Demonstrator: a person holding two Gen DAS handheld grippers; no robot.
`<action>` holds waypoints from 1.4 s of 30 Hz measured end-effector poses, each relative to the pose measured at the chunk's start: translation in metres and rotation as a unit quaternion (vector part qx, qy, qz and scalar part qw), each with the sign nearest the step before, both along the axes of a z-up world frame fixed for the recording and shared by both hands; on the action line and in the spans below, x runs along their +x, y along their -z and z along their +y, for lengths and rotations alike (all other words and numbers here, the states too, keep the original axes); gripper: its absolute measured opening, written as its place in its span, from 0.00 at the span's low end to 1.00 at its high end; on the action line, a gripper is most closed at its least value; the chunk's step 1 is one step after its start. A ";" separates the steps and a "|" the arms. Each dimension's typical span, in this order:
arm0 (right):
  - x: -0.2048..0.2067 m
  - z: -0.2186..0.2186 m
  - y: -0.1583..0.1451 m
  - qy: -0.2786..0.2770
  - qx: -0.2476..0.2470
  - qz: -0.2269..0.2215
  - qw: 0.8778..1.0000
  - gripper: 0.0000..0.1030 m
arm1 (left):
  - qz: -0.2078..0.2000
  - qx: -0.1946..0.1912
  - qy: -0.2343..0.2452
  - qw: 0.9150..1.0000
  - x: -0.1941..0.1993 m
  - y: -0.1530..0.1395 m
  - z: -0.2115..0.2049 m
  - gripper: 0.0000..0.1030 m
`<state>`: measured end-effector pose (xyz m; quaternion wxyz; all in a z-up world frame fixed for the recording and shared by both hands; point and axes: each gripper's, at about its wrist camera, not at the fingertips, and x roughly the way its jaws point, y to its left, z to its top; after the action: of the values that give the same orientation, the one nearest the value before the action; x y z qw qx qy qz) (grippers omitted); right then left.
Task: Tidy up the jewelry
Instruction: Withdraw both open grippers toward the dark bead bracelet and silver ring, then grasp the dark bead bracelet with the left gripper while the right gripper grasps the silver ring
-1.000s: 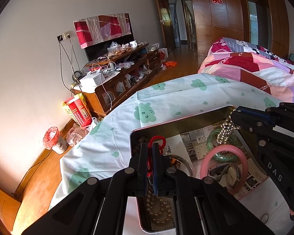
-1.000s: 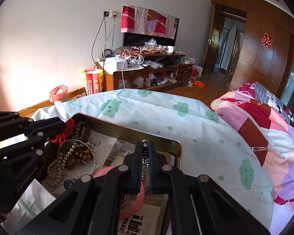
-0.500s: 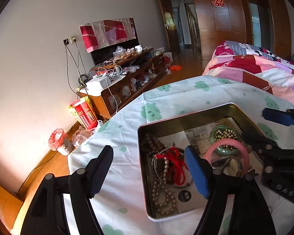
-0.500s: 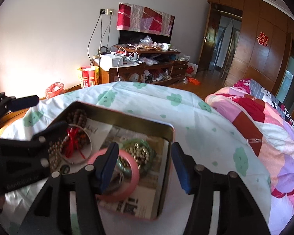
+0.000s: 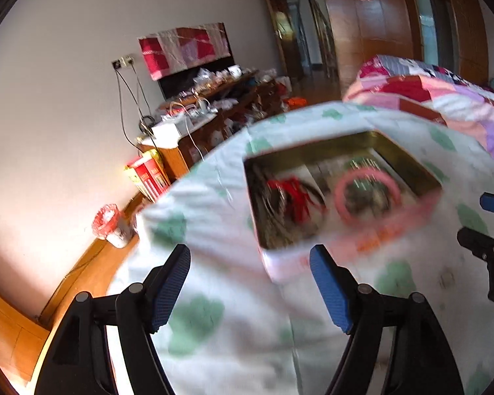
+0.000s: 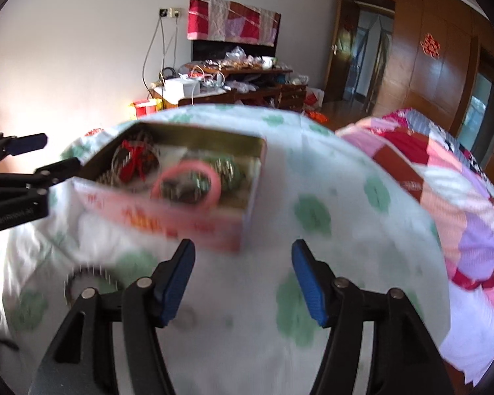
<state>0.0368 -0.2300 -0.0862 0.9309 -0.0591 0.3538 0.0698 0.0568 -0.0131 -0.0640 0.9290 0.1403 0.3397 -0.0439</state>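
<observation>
Jewelry lies heaped in an open tin box point(image 6: 168, 220) on a bed covered with a white sheet printed with green clouds point(image 6: 313, 210). Nearest each camera, both grippers are spread wide and grasp nothing: the left gripper point(image 5: 250, 283) hangs over the sheet just short of the box's near left corner, and the right gripper point(image 6: 243, 273) over the sheet by its near right corner. Close to the right gripper's left finger, a small beaded ring point(image 6: 85, 283) lies on the sheet outside the box, blurred. Inside the box a pink bangle point(image 6: 186, 187) sits toward the near wall, a red tassel point(image 6: 133, 161) lies to the left among strings of beads, and green beads point(image 6: 227, 168) rest at the back right; motion blur hides finer detail. To the right of the box the sheet runs bare as far as a pink and red patchwork quilt point(image 6: 444, 184). Beyond the bed's far edge stands a cluttered wooden cabinet point(image 6: 247, 89) against a white wall, with a cloth-draped screen point(image 6: 233, 26) above it. Wooden doors point(image 6: 421, 65) close off the far right.
</observation>
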 end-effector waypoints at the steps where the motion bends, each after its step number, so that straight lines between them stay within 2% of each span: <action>1: -0.005 -0.002 0.004 0.003 0.002 0.005 1.000 0.62 | 0.009 0.001 0.005 1.000 -0.006 0.005 -0.002 0.73; 5: -0.021 -0.005 0.017 0.008 0.008 0.018 1.000 0.62 | 0.049 -0.003 0.030 0.998 -0.019 0.023 -0.017 0.73; 10: -0.030 -0.001 0.021 0.008 0.009 0.017 1.000 0.62 | 0.068 0.007 0.051 0.996 -0.025 0.039 -0.036 0.72; 11: -0.031 -0.001 0.021 0.007 0.007 0.015 1.000 0.62 | 0.077 0.008 0.058 0.995 -0.027 0.044 -0.039 0.69; 13: -0.031 -0.002 0.021 0.007 0.010 0.014 1.000 0.62 | 0.068 0.008 0.065 0.996 -0.032 0.045 -0.042 0.65; 14: -0.030 -0.003 0.022 0.008 0.012 0.015 1.000 0.62 | 0.073 0.003 0.070 0.995 -0.031 0.044 -0.042 0.51; 15: -0.030 -0.003 0.022 0.007 0.012 0.016 1.000 0.62 | 0.079 -0.007 0.077 0.994 -0.031 0.044 -0.042 0.22; 16: -0.030 -0.002 0.022 0.007 0.012 0.015 1.000 0.62 | 0.085 -0.008 0.087 0.993 -0.031 0.045 -0.043 0.08; 19: -0.030 -0.001 0.021 0.000 0.022 0.021 1.000 0.62 | 0.079 0.007 0.099 0.992 -0.034 0.046 -0.048 0.08; 25: -0.026 0.015 0.016 -0.027 0.024 0.025 0.999 0.62 | 0.071 -0.020 0.067 0.995 -0.021 0.031 -0.019 0.08; 29: -0.017 0.026 0.020 -0.042 0.011 0.045 0.998 0.61 | 0.062 -0.033 0.053 0.996 -0.018 0.021 -0.006 0.08; 30: -0.015 0.028 0.022 -0.046 0.010 0.054 0.997 0.60 | 0.061 -0.036 0.050 0.996 -0.018 0.021 -0.004 0.08; 32: -0.010 0.029 0.028 -0.048 0.005 0.076 0.996 0.46 | 0.062 -0.042 0.047 0.996 -0.017 0.021 -0.001 0.08; 36: -0.008 0.024 0.029 -0.050 0.024 0.086 0.995 0.45 | 0.062 -0.045 0.052 0.996 -0.019 0.020 -0.003 0.08; 37: -0.009 0.024 0.029 -0.050 0.022 0.085 0.995 0.41 | 0.061 -0.044 0.053 0.996 -0.020 0.019 -0.004 0.08; 38: -0.010 0.025 0.029 -0.052 0.020 0.084 0.995 0.28 | 0.060 -0.044 0.054 0.996 -0.021 0.018 -0.004 0.08; 39: -0.011 0.026 0.028 -0.056 0.018 0.081 0.995 0.24 | 0.059 -0.044 0.054 0.996 -0.021 0.018 -0.003 0.08; 42: -0.015 0.030 0.028 -0.059 0.007 0.075 0.995 0.23 | 0.058 -0.044 0.054 0.996 -0.022 0.016 -0.003 0.08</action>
<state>0.0214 -0.2002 -0.1138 0.8964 -0.0677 0.4180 0.1312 0.0349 -0.0163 -0.0798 0.9093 0.1144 0.3826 -0.1167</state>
